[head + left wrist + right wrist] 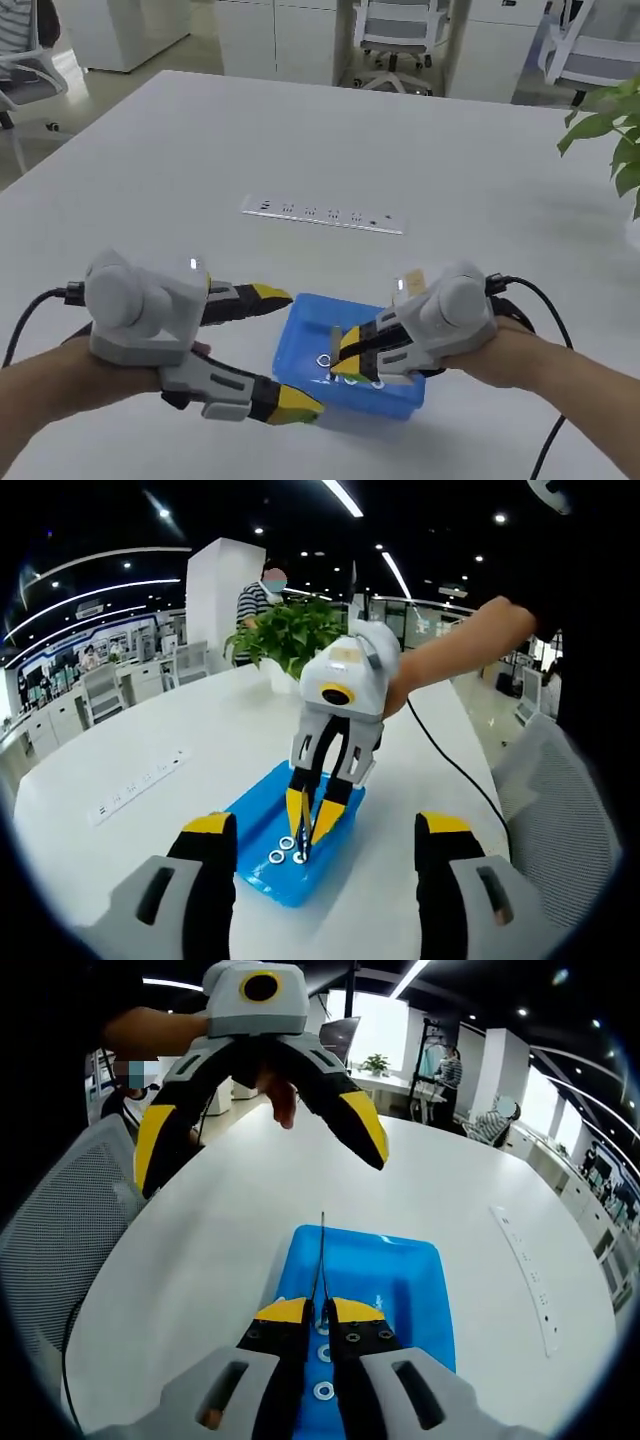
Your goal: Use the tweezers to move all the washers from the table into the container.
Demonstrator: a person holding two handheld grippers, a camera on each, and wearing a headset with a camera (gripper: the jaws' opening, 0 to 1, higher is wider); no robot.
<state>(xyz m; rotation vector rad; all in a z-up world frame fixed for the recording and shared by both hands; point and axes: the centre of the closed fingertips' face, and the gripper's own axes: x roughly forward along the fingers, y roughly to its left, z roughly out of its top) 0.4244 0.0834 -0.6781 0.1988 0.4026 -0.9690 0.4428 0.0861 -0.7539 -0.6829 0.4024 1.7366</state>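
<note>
Progress: late stage, judged from layout.
- About three washers (325, 1353) lie in blue container (405, 1290), in short row near one end. Nothing else inside.
- Any washers remaining on surface (300, 140): cannot tell.
- Your right tongs (320, 1310) clenched on tweezers (321, 1255). Tips down inside container, at washers. Washer pinched or not: too small to tell.
- Your left tongs (283, 348) released, jaws wide apart, just beside container.

Left to do, judged: scan surface, fetch any stragglers.
</note>
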